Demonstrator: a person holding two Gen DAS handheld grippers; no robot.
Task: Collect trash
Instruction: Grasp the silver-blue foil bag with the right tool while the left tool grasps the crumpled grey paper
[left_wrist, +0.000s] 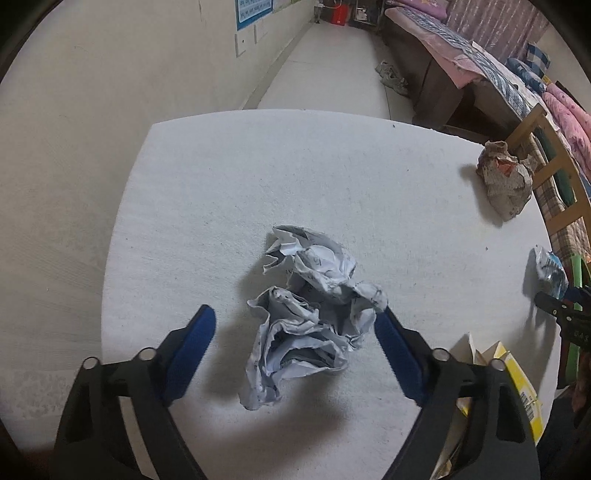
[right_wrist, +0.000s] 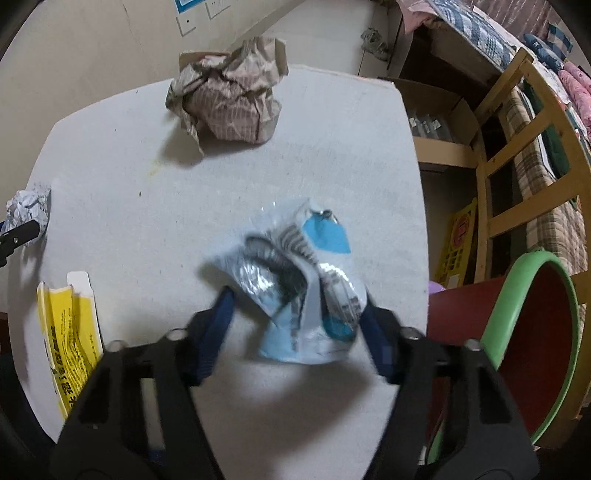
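Both pickups are pretty much lined up here, so the geometry is what matters. The crumpled ball of white printed paper (left_wrist: 310, 314) is sat on the white round table (left_wrist: 207, 206) directly between the blue-padded fingers of the left gripper (left_wrist: 297, 321). Its long axis runs away from the camera, roughly along the pointing direction, so the jaws are set across its narrow width. The right-hand pad looks to be touching the paper's edge, while a clear gap is left on the other side. So that gripper is counted as still spread, nothing clamped yet.

On the other side, the crinkled blue-and-silver plastic wrapper (right_wrist: 299, 288) is straddled by the right gripper (right_wrist: 297, 308), with both pads apparently pressed into its lower edges. That one is read as clamped on the wrapper, though the blur makes it hard to be sure.

The green-rimmed red bin (right_wrist: 532, 332) is seen just off the table edge beside the right gripper, so it would be the nearer drop for the wrapper. The crumpled brown patterned paper bag (right_wrist: 229, 107) and the flattened yellow cardboard box (right_wrist: 70, 332) are left untouched on the table, well apart from both grippers.
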